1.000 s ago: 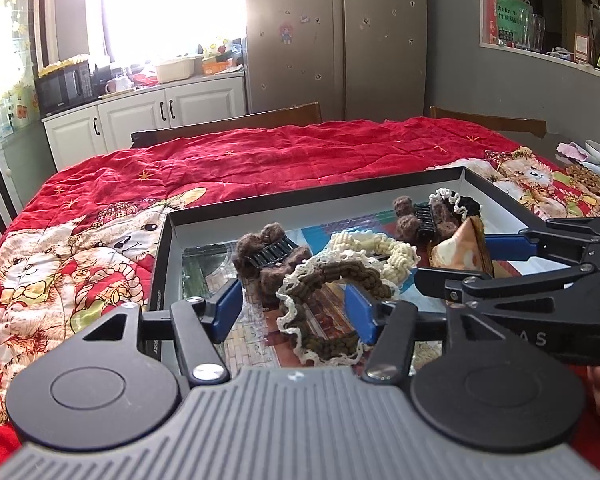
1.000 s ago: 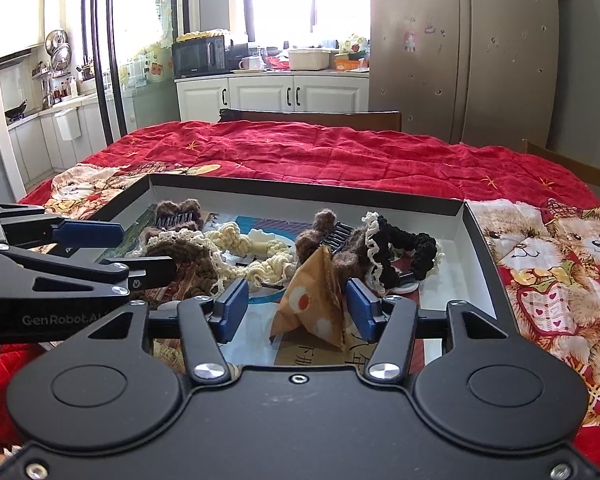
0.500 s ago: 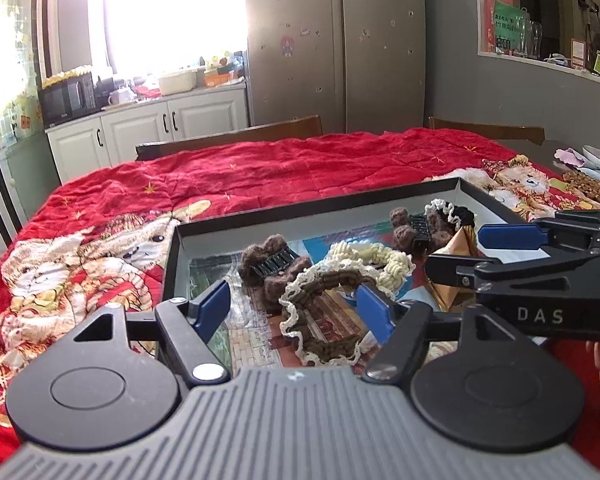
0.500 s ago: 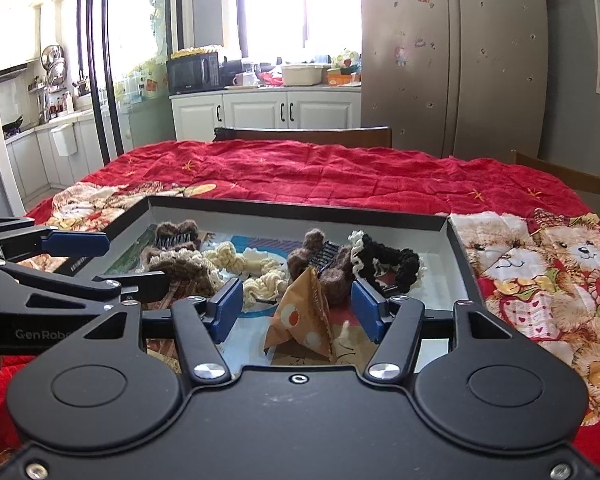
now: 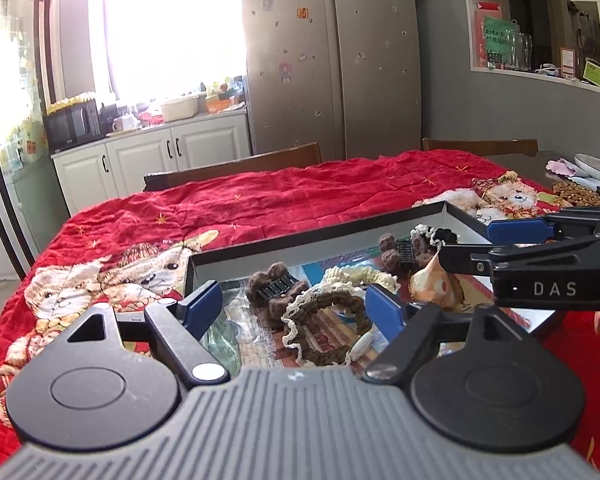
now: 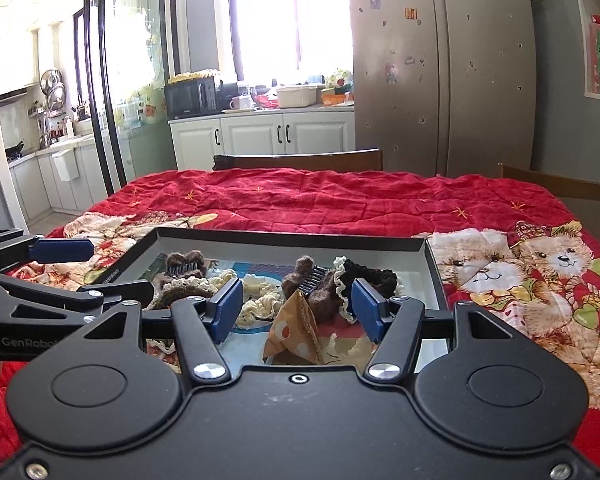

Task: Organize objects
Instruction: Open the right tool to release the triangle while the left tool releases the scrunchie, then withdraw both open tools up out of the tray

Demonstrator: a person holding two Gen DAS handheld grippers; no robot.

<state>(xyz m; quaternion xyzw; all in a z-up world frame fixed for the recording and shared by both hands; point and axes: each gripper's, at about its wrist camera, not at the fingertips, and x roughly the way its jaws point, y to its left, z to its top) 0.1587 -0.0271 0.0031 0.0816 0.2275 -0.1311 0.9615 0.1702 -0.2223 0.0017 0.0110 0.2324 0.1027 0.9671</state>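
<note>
Tray [image 6: 434,264] beside hand-held gripper [image 5: 512,248] lettered "DAS", possibly truncated.

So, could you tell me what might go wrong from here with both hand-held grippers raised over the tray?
1. The brown scrunchie, cream scrunchie and furry claw clip lie overlapping; gripping one may drag another.
2. The right hand-held gripper and left hand-held gripper are close together and could collide.
3. The orange pouch leans upright and may topple.
</note>
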